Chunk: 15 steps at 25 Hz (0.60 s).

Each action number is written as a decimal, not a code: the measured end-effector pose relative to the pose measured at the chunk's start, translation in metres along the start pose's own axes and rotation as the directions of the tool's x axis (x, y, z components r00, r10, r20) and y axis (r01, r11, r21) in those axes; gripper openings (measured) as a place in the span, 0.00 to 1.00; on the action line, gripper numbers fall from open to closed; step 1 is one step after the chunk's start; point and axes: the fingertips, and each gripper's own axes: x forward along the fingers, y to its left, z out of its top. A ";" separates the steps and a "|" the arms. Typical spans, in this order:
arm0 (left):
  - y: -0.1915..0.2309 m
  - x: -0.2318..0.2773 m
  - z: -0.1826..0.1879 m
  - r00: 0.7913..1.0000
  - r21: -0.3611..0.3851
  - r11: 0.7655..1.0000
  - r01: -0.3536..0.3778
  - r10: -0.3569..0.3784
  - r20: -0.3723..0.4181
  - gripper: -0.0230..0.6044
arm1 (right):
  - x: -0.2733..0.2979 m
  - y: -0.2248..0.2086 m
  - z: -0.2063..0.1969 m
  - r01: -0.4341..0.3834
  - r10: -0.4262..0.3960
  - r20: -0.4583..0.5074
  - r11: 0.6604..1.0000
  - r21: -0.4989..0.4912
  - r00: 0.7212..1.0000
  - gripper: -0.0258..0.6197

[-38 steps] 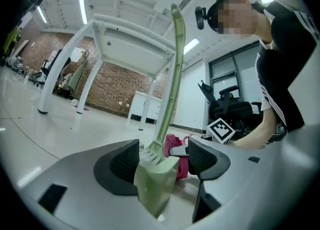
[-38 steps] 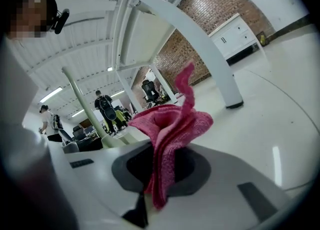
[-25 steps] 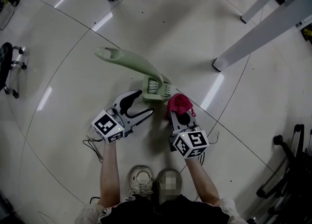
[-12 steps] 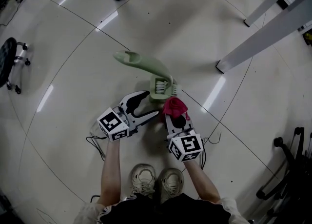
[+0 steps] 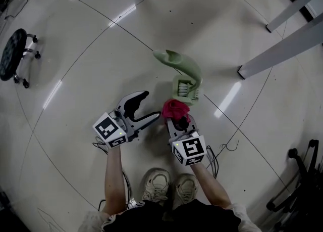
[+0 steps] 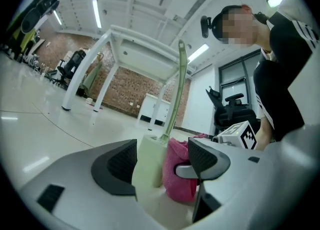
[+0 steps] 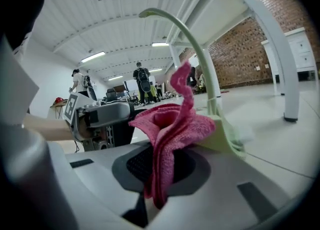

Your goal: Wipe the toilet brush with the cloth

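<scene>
The toilet brush (image 5: pixel 186 67) is stood upright in its pale green holder (image 5: pixel 185 88) on the floor (image 5: pixel 75 74). It is out on open floor with no floor edge in sight and well apart from the white table legs (image 5: pixel 282 54), so it can be reached from both sides. The pink cloth (image 5: pixel 174 108) is pinched between the pressed-together jaws of the right gripper (image 5: pixel 177 121), bunched and sticking up past the tips. It is held just beside the holder's near side, probably so that a soft wad is offered to the plastic. The left gripper (image 5: pixel 149 105) is held with its jaws spread and empty. In the left gripper view the holder is framed in the gap ahead, which suggests it is meant to be steadied while the wiping is done. Whether cloth and holder are touching cannot be told. No brand, label or legible writing is seen; only black-and-white square markers are carried on the gripper cubes (image 5: pixel 189 149).
</scene>
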 end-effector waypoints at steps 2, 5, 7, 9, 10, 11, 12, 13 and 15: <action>0.004 -0.011 0.008 0.999 0.000 1.000 -0.017 0.017 0.027 0.51 | 0.007 0.008 0.001 -0.019 0.019 -0.005 1.000 -0.009 1.000 0.09; 0.002 -0.019 0.029 0.997 0.000 1.000 -0.022 0.022 0.078 0.52 | 0.001 0.017 0.014 -0.032 0.032 0.017 0.999 0.014 0.999 0.09; -0.004 -0.016 0.052 0.995 0.009 1.000 -0.006 0.005 0.103 0.51 | -0.013 0.020 0.026 -0.036 0.035 0.023 0.999 0.026 0.999 0.09; -0.012 -0.008 0.085 0.989 0.020 0.999 0.037 -0.040 0.141 0.51 | -0.034 0.018 0.041 -0.035 0.034 0.025 0.999 0.024 0.999 0.09; -0.017 -0.003 0.107 0.983 0.027 0.997 0.068 -0.071 0.169 0.51 | -0.046 0.014 0.051 -0.029 0.029 0.030 0.999 0.020 0.999 0.09; -0.022 0.003 0.129 0.974 0.037 0.994 0.101 -0.106 0.200 0.51 | -0.058 0.007 0.062 -0.019 0.018 0.040 1.000 0.015 0.999 0.09; -0.026 0.008 0.152 0.963 0.051 0.990 0.133 -0.141 0.228 0.51 | -0.069 -0.001 0.074 -0.004 0.004 0.052 1.000 0.010 0.999 0.09; -0.030 0.014 0.174 0.952 0.068 0.984 0.164 -0.176 0.250 0.51 | -0.078 -0.010 0.085 0.012 -0.012 0.065 1.000 0.005 0.998 0.09; -0.041 0.025 0.209 0.936 0.108 0.970 0.219 -0.240 0.258 0.51 | -0.093 -0.025 0.106 0.037 -0.036 0.090 0.999 -0.004 0.995 0.09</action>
